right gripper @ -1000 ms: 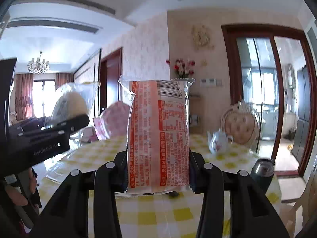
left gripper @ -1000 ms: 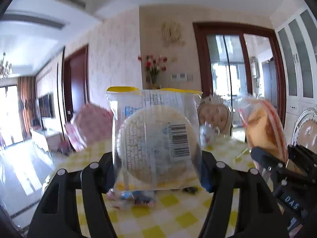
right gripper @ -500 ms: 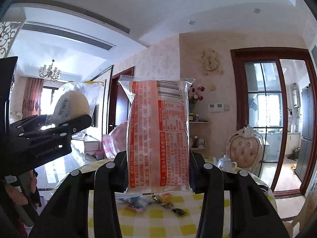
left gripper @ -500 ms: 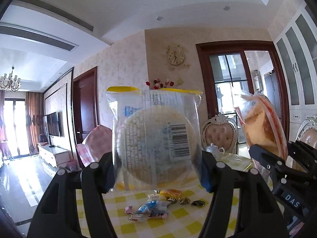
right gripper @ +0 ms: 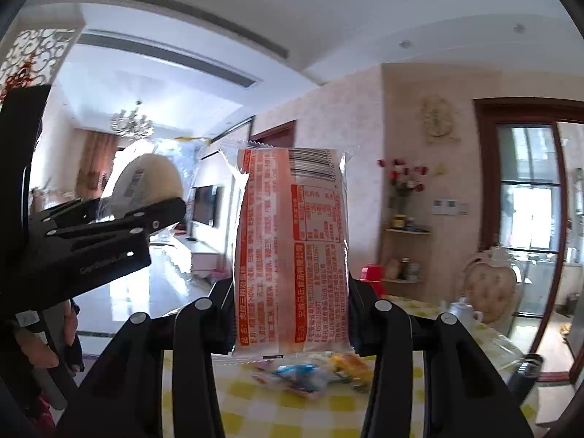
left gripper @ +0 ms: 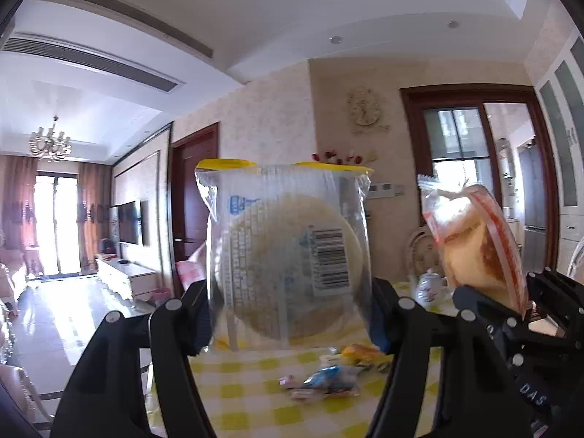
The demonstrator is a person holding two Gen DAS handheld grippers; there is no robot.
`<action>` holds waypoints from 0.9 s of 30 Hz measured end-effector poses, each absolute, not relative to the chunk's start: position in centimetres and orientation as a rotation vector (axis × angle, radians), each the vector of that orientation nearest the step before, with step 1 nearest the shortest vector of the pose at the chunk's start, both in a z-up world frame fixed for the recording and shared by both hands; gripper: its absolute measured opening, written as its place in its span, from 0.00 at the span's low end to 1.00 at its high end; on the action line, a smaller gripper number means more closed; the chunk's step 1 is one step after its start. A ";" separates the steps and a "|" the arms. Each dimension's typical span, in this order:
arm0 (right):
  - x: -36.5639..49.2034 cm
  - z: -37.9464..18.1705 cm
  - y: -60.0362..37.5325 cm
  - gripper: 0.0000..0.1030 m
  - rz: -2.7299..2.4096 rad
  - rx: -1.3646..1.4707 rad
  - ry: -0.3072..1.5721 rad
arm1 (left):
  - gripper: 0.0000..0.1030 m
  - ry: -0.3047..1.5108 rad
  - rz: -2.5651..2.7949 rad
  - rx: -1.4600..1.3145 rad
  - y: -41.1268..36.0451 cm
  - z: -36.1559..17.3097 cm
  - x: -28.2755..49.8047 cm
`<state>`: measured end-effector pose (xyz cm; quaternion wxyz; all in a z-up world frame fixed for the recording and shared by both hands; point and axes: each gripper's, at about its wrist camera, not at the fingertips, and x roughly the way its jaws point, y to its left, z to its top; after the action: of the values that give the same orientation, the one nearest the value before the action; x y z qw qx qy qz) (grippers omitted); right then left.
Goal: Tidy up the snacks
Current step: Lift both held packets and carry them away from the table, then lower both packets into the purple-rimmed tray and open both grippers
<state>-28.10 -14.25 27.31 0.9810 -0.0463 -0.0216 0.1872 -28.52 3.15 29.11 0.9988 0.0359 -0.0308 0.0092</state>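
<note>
The left gripper [left gripper: 290,314] has its jaws closed on a clear, crinkly plastic packet [left gripper: 288,255] with a yellow top seam, standing upright. Through the film shows a pale, flat round cake with a barcode sticker at its 3 o'clock side. The right gripper [right gripper: 290,317] clamps a narrower, taller orange-and-white wrapper [right gripper: 292,255], glossy, with serrated top edge, dense printed text and a barcode near 12 o'clock. Both packets are held up in the air, above the surface [left gripper: 255,401], which wears a soft yellow-and-white checked cloth.

On that cloth, at 6 o'clock below each held packet, lies a small heap of loose wrapped sweets [left gripper: 328,383] in blue, pink and orange foil, somewhat blurred.

The left view alone shows the orange wrapper from its side, at 3 o'clock, where a golden sponge-like slice bulges through clear film, and a white porcelain teapot [left gripper: 430,286] just below it. The right view alone shows the round cake edge-on at 9 o'clock, domed and cream-coloured, plus a person's hand [right gripper: 36,346] under the left tool, a vase of red flowers [right gripper: 401,179] on a corner shelf, and an ornate padded chair [right gripper: 491,292] at 3 o'clock. An ornate wall clock [left gripper: 365,111] hangs at 1 o'clock in the left view.
</note>
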 end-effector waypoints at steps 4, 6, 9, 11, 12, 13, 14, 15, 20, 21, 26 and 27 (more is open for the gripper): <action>-27.5 25.9 -9.8 0.43 0.488 -0.101 0.007 | 0.64 -0.026 0.087 0.092 6.5 28.0 -28.8; -27.2 24.7 -7.7 0.43 0.556 -0.079 0.058 | 0.64 0.008 0.121 0.112 8.3 26.8 -28.9; -26.5 22.3 -4.4 0.43 0.665 -0.067 0.168 | 0.64 0.088 0.182 0.146 11.8 24.2 -29.3; -26.4 19.9 -1.8 0.43 0.727 -0.079 0.240 | 0.64 0.167 0.214 0.153 14.8 22.1 -29.6; -26.4 18.5 -0.3 0.43 0.762 -0.086 0.285 | 0.64 0.206 0.223 0.148 16.3 21.2 -29.7; -26.3 17.4 1.0 0.43 0.789 -0.092 0.323 | 0.64 0.258 0.230 0.133 18.0 20.1 -29.8; -26.4 16.3 2.2 0.43 0.813 -0.100 0.358 | 0.64 0.317 0.237 0.115 19.8 18.9 -29.7; -26.4 15.5 3.4 0.43 0.833 -0.109 0.389 | 0.64 0.376 0.249 0.109 21.4 17.7 -29.6; -26.8 9.5 10.1 0.43 0.947 -0.188 0.589 | 0.63 0.665 0.264 0.057 27.5 10.2 -29.7; -26.8 8.7 10.8 0.43 0.960 -0.199 0.617 | 0.63 0.729 0.252 0.020 28.7 8.5 -29.9; -27.7 4.2 14.7 0.43 1.021 -0.285 0.749 | 0.63 0.900 0.238 -0.036 31.7 3.1 -31.3; -27.9 3.6 15.2 0.43 1.026 -0.301 0.766 | 0.63 0.917 0.231 -0.048 32.2 2.4 -31.6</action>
<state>-27.93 15.17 3.55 0.7914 -0.1400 0.3559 0.4769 -31.57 32.19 2.38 0.8901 -0.0233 0.4414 0.1112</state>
